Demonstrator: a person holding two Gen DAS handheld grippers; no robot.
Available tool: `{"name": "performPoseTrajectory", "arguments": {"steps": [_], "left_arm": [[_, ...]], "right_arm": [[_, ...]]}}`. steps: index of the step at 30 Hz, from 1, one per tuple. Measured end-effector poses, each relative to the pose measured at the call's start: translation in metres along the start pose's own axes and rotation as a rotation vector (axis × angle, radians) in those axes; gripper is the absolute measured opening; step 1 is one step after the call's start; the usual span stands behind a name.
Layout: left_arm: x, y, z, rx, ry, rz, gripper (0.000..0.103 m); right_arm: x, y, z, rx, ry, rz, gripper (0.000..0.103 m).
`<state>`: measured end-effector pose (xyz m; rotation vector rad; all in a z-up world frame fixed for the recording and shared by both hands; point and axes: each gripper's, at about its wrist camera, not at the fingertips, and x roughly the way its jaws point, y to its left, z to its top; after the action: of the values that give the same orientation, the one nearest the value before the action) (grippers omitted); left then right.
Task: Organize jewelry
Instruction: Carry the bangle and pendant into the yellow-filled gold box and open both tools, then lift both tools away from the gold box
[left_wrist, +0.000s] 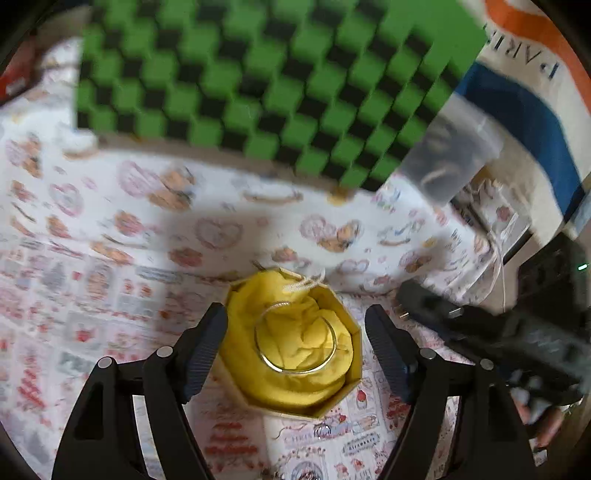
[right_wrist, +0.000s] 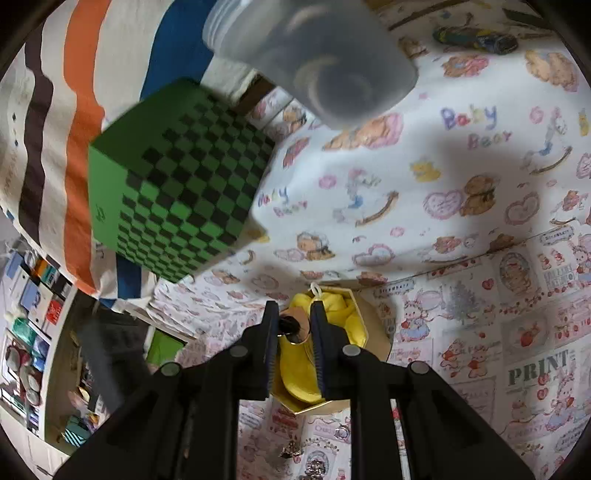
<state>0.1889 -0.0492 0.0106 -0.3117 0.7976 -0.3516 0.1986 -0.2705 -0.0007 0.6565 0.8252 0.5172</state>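
On the bear-print counter (left_wrist: 110, 206), my left claw (left_wrist: 295, 332) straddles the yellow-lined box (left_wrist: 354, 343) apart, steadying it, while my right claw (right_wrist: 293, 328) pinches a small dark piece (right_wrist: 290, 326) above.

A home, likely a bedroom or child's room. The surface is covered with a nursery-print cloth (right_wrist: 424, 177) showing teddy bears, hearts and the words "Baby Bear". Behind the cloth hangs a striped fabric (right_wrist: 74, 110) in orange, blue, brown and white. To the left of the cloth, crowded shelves (right_wrist: 33, 332) hold colourful boxes and small household items.
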Motion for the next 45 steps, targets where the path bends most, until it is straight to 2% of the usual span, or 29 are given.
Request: {"name": "performPoseTrajectory", "arguments": {"steps": [3,5,8,10,13,16,21,24,28,32,37,45], "left_arm": [[-0.028,-0.008,0.003,0.047,-0.072,0.05,0.084],[-0.045,-0.014,0.003,0.08,-0.116,0.093,0.093],[-0.067,-0.025,0.0,0.141,-0.182,0.148,0.095],[-0.08,-0.031,-0.002,0.17,-0.216,0.161,0.098],[-0.097,-0.034,-0.006,0.182,-0.233,0.13,0.101],[-0.114,-0.036,-0.013,0.199,-0.278,0.146,0.103],[-0.138,-0.037,-0.025,0.223,-0.34,0.176,0.103],[-0.143,-0.033,-0.032,0.204,-0.335,0.193,0.103],[-0.144,-0.021,-0.047,0.181,-0.336,0.204,0.103],[-0.13,-0.009,-0.061,0.171,-0.301,0.217,0.103],[-0.104,-0.002,-0.078,0.186,-0.197,0.237,0.103],[-0.09,-0.005,-0.084,0.192,-0.142,0.241,0.103]], "right_arm": [[0.012,0.001,-0.006,-0.021,0.028,-0.012,0.017],[0.018,0.002,-0.01,-0.034,0.035,-0.021,0.018],[0.021,0.003,-0.012,-0.043,0.037,-0.019,0.037],[0.017,0.007,-0.012,-0.052,0.017,-0.019,0.038],[0.0,0.018,-0.01,-0.089,-0.023,-0.032,0.039],[-0.029,0.033,-0.009,-0.136,-0.081,-0.033,0.051],[-0.071,0.049,-0.016,-0.195,-0.175,-0.088,0.055],[-0.096,0.051,-0.024,-0.207,-0.246,-0.174,0.057],[-0.112,0.053,-0.048,-0.271,-0.275,-0.235,0.06],[-0.11,0.05,-0.072,-0.281,-0.25,-0.243,0.061],[-0.089,0.046,-0.086,-0.29,-0.204,-0.272,0.062],[-0.069,0.045,-0.102,-0.355,-0.184,-0.374,0.069]]}}
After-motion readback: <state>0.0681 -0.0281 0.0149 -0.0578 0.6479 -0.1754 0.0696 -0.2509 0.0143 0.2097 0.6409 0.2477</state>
